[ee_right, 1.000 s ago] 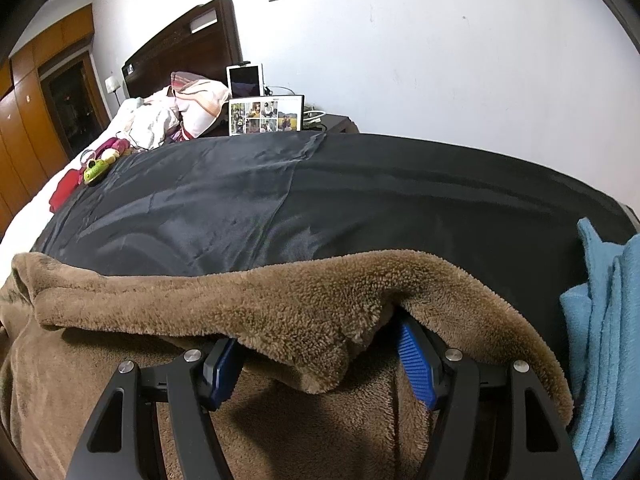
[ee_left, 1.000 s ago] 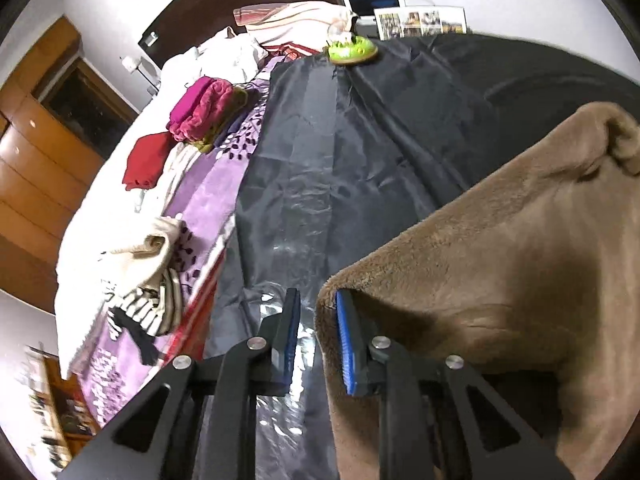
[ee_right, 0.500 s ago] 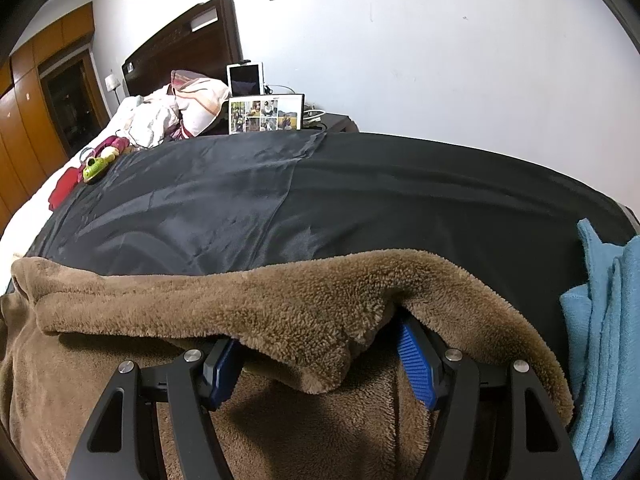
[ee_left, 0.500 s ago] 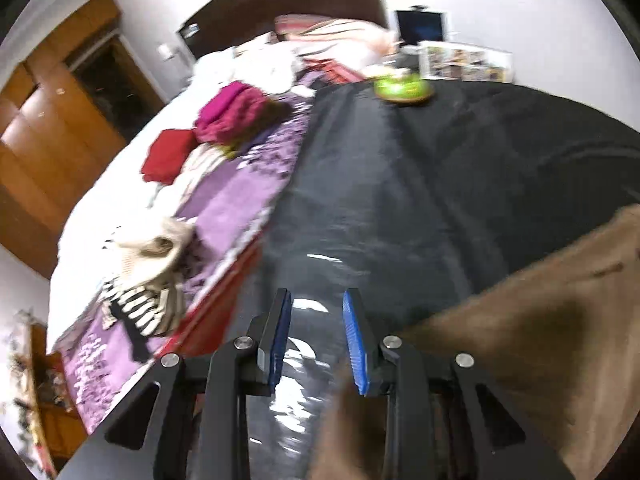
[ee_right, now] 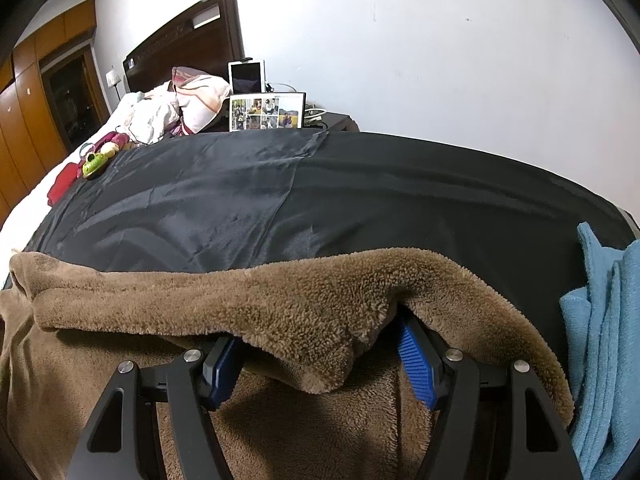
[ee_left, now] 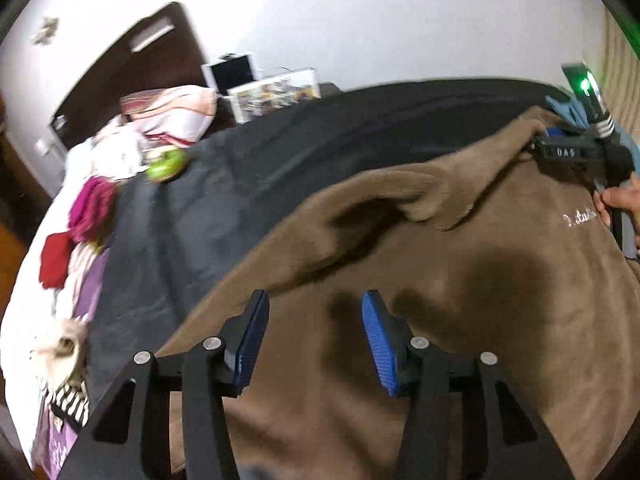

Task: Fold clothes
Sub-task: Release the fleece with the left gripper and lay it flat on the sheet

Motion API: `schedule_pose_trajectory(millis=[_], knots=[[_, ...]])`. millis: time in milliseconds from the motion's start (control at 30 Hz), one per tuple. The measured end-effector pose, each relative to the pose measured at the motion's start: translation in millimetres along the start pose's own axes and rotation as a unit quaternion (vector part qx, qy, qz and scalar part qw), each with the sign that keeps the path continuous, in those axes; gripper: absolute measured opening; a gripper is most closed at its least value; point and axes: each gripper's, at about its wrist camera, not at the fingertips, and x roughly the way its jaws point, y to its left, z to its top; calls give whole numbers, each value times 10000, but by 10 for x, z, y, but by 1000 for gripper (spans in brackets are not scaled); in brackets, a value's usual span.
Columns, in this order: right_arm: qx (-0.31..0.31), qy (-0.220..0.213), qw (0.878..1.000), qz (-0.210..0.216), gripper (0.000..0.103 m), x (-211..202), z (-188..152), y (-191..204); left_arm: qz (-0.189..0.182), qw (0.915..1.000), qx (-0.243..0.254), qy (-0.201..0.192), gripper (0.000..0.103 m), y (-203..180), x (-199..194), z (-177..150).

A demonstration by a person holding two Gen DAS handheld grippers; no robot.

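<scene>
The black sheet (ee_right: 280, 208) is covering the bed, giving a flat folding surface. The brown fleece garment (ee_left: 460, 280) is lying across the lower frame, its upper edge rolled over. The right gripper (ee_right: 316, 364) is sitting with jaws spread, a fleece fold draping between them, unpinched. The left gripper (ee_left: 316, 340) is hovering released over the garment's lower left

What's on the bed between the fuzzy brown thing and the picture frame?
Only the black sheet lies between the brown fleece garment and the photo frame, in the right wrist view.
</scene>
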Motion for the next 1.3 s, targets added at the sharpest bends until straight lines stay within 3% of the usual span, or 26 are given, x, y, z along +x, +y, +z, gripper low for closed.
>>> schedule_pose_trajectory(millis=[100,233,400,533,600,733,967,1067,1300], knots=[[33,80,9999,63,70,6,27,-22,-117,9998,-103,131,53,-119,344,214],[-62,179,9998,37,70,23,116,-2,78,9992,-385,46,53,-131,636,561],[-26,312,9995,-34,70,175,308,22,103,9926,-1206,7,53,186,888,885],[-85,461,9987,-211,72,360,355,66,51,9906,-1362,64,54,268,969,873],[-284,457,9980,-338,75,380,349,133,22,9900,-1410,96,63,299,1002,852],[-298,446,9981,-288,75,370,353,122,-37,9885,-1505,161,68,359,1068,809],[-208,47,9998,26,75,-209,271,51,145,9916,-1278,116,70,268,799,669],[-228,-160,9996,-102,75,-560,128,-32,80,9935,-1138,60,79,178,611,574],[141,-400,9970,-643,75,-1185,-401,-490,-274,9953,-922,55,80,-109,370,371]])
